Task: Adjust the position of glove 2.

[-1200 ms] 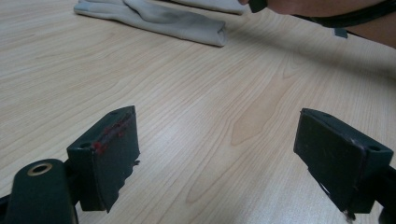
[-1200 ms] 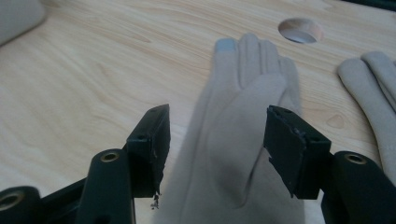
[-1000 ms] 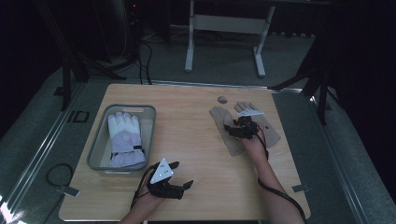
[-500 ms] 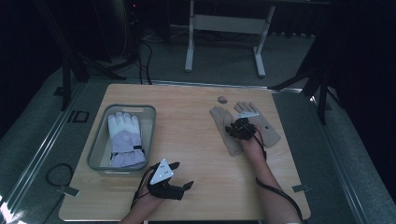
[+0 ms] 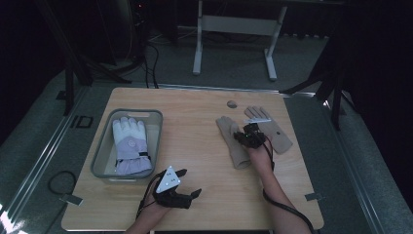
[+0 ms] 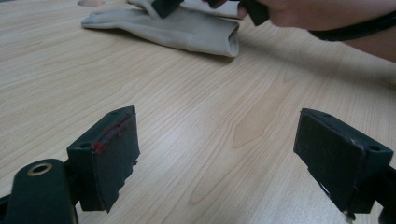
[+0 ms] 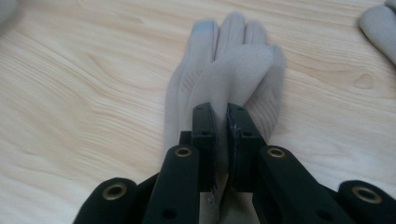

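Observation:
A beige knit glove (image 5: pixel 233 144) lies flat on the wooden table (image 5: pixel 195 122), right of centre, with its mate (image 5: pixel 275 131) just beyond. My right gripper (image 5: pixel 247 137) sits over the nearer glove. Its jaws have just been closing and now pinch a raised fold of that glove (image 7: pixel 233 65) between the pads; the right gripper (image 7: pixel 222 123) is shut on it. My left gripper (image 5: pixel 191 182) rests near the front edge, open and with nothing in it. In the left gripper view, the left gripper (image 6: pixel 219 154) has bare wood between its jaws and the glove (image 6: pixel 182 28) lies farther off.
A grey plastic bin (image 5: pixel 101 163) at the left holds a white and lilac ski glove (image 5: pixel 129 146). A small round grey object (image 5: pixel 232 104) lies behind the beige gloves. The mate's fingertips (image 7: pixel 380 25) show at the right gripper view's top right corner.
The right gripper has edged slightly left over the beige glove and closed on its fabric. The left gripper has stayed where it was.

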{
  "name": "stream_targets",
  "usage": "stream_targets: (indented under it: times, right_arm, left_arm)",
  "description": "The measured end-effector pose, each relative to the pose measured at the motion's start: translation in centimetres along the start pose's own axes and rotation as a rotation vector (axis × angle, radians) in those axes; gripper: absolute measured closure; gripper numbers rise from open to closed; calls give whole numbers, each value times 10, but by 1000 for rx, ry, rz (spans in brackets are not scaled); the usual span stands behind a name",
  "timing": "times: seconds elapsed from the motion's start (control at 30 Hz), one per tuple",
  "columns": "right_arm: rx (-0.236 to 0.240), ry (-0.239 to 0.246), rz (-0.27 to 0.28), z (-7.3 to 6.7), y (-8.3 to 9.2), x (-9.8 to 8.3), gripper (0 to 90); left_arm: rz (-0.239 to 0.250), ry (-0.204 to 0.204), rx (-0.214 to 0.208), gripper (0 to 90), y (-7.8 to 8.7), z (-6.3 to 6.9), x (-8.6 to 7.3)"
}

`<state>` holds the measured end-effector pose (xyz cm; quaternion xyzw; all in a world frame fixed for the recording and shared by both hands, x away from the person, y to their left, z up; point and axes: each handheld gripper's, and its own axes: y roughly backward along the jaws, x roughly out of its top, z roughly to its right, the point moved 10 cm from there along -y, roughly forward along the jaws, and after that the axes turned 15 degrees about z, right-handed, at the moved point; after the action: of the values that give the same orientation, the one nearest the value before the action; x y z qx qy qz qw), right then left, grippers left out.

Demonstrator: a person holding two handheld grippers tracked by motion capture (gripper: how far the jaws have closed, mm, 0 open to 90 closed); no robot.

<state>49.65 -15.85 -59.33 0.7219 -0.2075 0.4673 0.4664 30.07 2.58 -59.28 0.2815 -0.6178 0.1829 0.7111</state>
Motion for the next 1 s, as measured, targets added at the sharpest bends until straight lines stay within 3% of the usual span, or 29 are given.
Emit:
stream_targets:
  times: [0.1,0.17,0.27,0.37,0.4,0.53,0.7,0.83,1.0]
  right_arm:
    - [-17,-7,23,-14,10,8,845]
    - [-48,16,46,-22,17,13,849]
    - [-65,-9,71,-35,27,15,849]
    - [-80,-25,79,-47,35,11,849]
    - [-95,-9,79,-51,37,9,849]
    - [-92,-47,76,-69,44,-4,848]
    - [-70,-92,27,-89,40,-28,847]
    - [-59,-67,0,-104,32,-47,841]
    - [-55,-69,-3,-109,25,-53,800]
  left_arm:
    - [-4,3,-2,141,0,-1,-1]
    - [-3,1,-1,141,0,0,0]
    - [1,-2,0,140,1,0,1]
    - [7,0,1,140,1,0,2]
    - [8,1,1,141,1,0,3]
    - [11,0,2,140,2,-1,4]
    - [12,0,2,141,2,-1,4]
    - [9,2,0,141,2,-1,3]
    - [4,-5,-4,141,1,-1,2]
